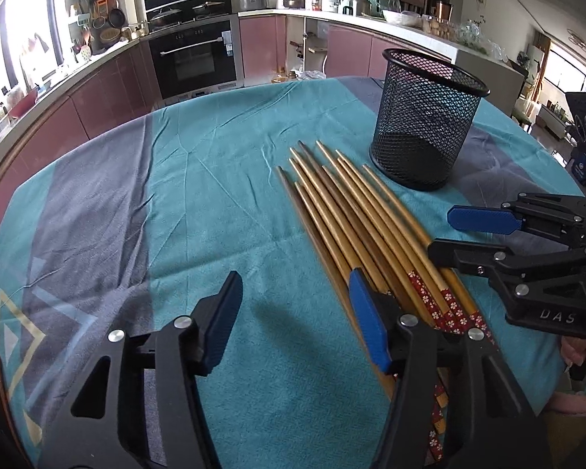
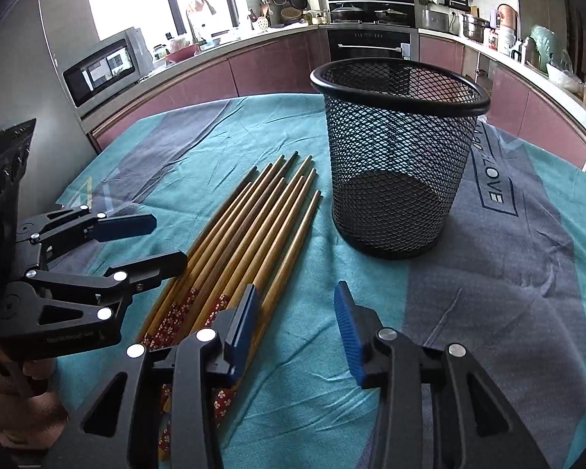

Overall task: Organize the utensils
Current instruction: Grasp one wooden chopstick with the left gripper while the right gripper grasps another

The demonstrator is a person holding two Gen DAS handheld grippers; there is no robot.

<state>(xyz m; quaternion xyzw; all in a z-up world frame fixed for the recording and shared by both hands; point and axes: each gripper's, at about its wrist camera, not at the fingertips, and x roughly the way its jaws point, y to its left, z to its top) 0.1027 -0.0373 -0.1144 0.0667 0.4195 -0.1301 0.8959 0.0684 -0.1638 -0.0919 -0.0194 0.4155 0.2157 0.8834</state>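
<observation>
Left wrist view: bundle of wooden chopsticks with red floral handles (image 1: 355, 226) lies on teal-and-grey tablecloth (image 1: 215, 179), upright black mesh wire cup (image 1: 426, 125) just beyond. Left gripper (image 1: 293, 324) and right gripper (image 2: 297, 324) both gape, grasping nothing. Oven (image 1: 193, 58) stands far behind.

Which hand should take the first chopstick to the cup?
Right, probably. The right gripper is nearer the cup, with the outermost of the chopsticks at its finger. The left gripper gapes over cloth on the far side.
</observation>
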